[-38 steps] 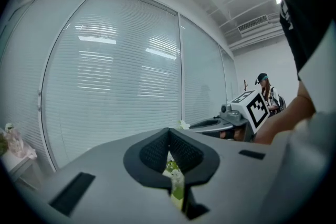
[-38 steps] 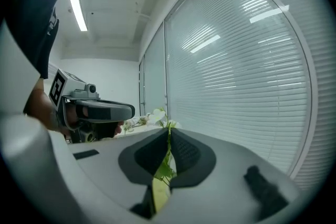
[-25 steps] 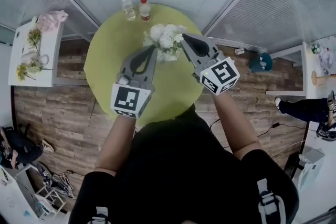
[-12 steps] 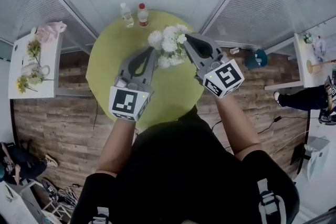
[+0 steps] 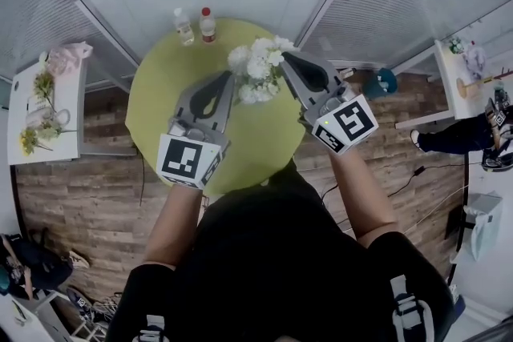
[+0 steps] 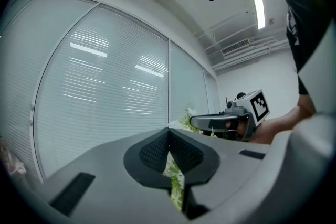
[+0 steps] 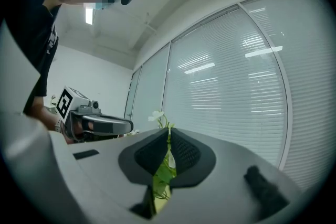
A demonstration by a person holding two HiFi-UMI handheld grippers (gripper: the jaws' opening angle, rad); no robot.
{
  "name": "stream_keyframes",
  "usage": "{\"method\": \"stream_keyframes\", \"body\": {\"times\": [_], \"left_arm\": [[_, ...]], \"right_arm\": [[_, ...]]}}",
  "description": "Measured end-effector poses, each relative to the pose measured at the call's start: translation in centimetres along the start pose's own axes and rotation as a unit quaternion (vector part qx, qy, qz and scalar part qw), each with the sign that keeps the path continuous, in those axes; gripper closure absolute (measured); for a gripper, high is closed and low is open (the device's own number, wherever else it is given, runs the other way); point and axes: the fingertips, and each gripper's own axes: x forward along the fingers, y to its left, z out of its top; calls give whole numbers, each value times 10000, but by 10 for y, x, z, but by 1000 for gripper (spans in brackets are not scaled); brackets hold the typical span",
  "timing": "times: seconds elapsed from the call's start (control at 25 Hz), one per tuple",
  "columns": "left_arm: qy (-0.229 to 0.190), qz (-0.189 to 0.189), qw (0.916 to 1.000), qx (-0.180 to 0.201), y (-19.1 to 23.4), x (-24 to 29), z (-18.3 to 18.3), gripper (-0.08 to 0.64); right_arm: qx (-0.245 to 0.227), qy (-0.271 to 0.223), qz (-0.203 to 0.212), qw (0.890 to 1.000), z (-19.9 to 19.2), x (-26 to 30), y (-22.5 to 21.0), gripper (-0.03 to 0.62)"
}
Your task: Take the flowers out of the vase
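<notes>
A bunch of white flowers [image 5: 258, 66] with green leaves hangs over the round yellow-green table [image 5: 164, 100]. My left gripper [image 5: 231, 77] meets the bunch from the left and my right gripper [image 5: 283, 57] from the right. In the left gripper view the pads [image 6: 157, 150] are closed together, with green stems [image 6: 173, 181] in the slit below them. The right gripper view shows the same: pads [image 7: 185, 152] closed on a green stem [image 7: 164, 168], with a white bloom [image 7: 157, 115] above. The vase is hidden under the flowers and grippers.
Two small bottles [image 5: 184, 26] [image 5: 208, 24] stand at the table's far edge. A white side table [image 5: 60, 120] with more flowers is at the left. Blinds cover the glass walls behind. A person's legs [image 5: 457, 142] show at far right.
Both grippers have risen together with the bunch of flowers, which now sits higher in the head view and looks a little bigger. Both pairs of jaws stayed closed.
</notes>
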Motion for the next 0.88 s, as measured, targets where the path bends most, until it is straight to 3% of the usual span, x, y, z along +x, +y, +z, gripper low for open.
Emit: {"method": "stream_keyframes", "body": {"times": [0.4, 0.88], "left_arm": [[172, -138, 9997, 72, -29, 4, -8, 548], [454, 167, 9988, 101, -79, -8, -36, 548]], "right_arm": [[154, 72, -150, 9997, -8, -36, 0, 566], [506, 239, 133, 9983, -45, -85, 13, 566]]}}
